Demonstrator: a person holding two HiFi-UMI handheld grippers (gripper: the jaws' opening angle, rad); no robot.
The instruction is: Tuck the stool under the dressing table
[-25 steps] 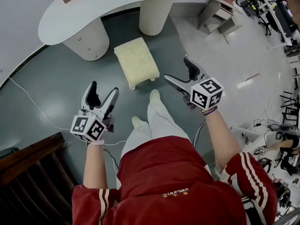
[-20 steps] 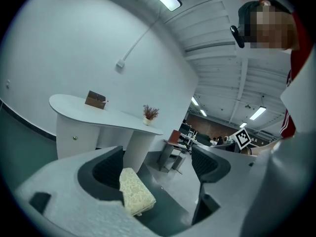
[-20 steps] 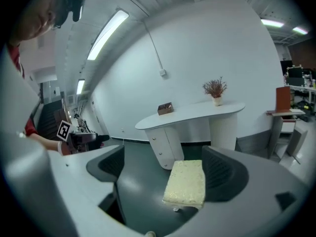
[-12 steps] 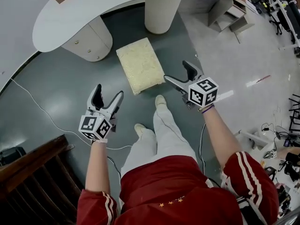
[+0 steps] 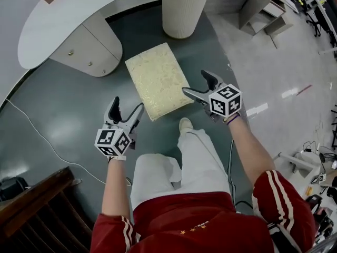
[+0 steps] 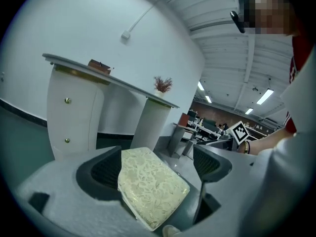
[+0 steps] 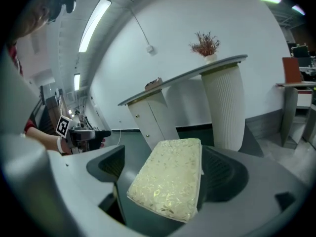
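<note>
Looking down, I had the white curved-top dressing table [image 5: 63,20] across 12 o'clock, its top carried on a white drawer pedestal [image 5: 87,49] at 10 o'clock and a ribbed white cylinder pedestal [image 5: 181,9] at 1 o'clock. The gap between those two pedestals was where I judged the seat belonged.

The cream brocade cushioned rectangular stool [image 5: 157,79] stood on the grey-green floor [image 5: 63,115], out in the open. Its long axis ran roughly toward that gap, and its far end was near the table's front edge but not under the top. So the tuck was not yet done; the stool only lay lined up for a push toward 12 o'clock.

The left gripper [image 5: 128,105] hung at the stool's 7 o'clock and the right gripper [image 5: 195,81] at its 4 o'clock. Both had their jaws spread wide and held nothing. Each gripper view showed the cushion framed between the jaws but beyond them, so I read the pair as bracketing the near end to grip or shove it. The right gripper's nearer jaw was just beside the cushion's edge; contact I could not tell.

A pale shoe [image 5: 185,124] rested at the stool's 5 o'clock, near it.
</note>
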